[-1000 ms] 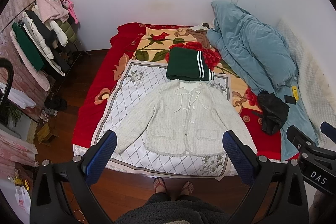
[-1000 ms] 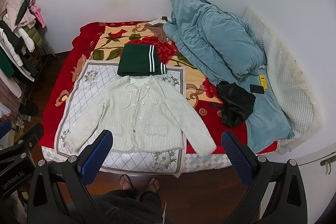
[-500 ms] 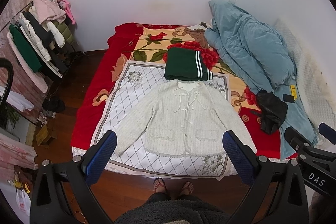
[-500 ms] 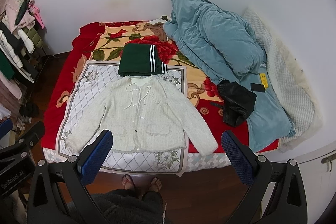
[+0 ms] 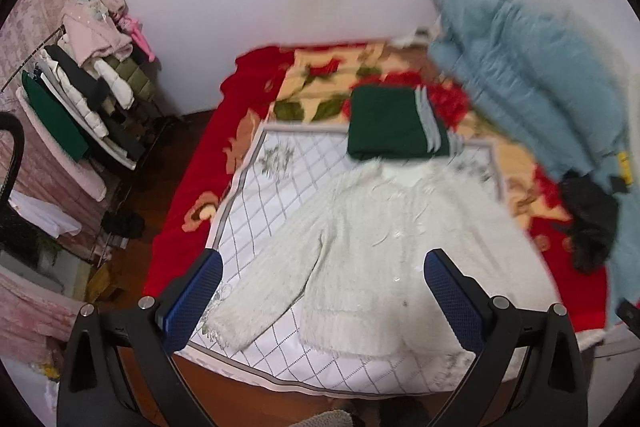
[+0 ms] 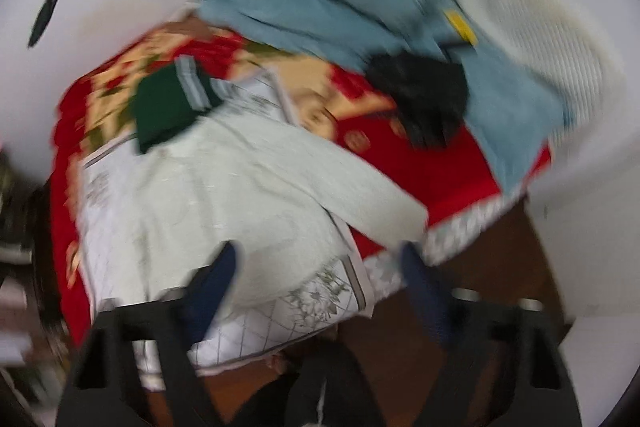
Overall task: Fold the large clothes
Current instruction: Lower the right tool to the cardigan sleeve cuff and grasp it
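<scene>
A white knitted cardigan (image 5: 384,251) lies spread flat, front up, on a white diamond-pattern cloth (image 5: 280,195) at the near end of the bed. It also shows in the blurred right wrist view (image 6: 240,187), its right sleeve (image 6: 372,203) reaching the bed edge. My left gripper (image 5: 320,287) is open and empty above the cardigan's left sleeve and hem. My right gripper (image 6: 316,279) is open and empty above the cardigan's lower right hem.
A folded dark green garment with white stripes (image 5: 392,127) lies just beyond the collar. A blue quilt (image 5: 532,67) and a black item (image 5: 588,223) lie on the right of the bed. A clothes rack (image 5: 80,99) stands left. Wooden floor (image 6: 500,259) borders the bed.
Both grippers have dropped closer to the bed and the cardigan. The right gripper has tilted and swung right, blurring its view. Both stay open and empty.
</scene>
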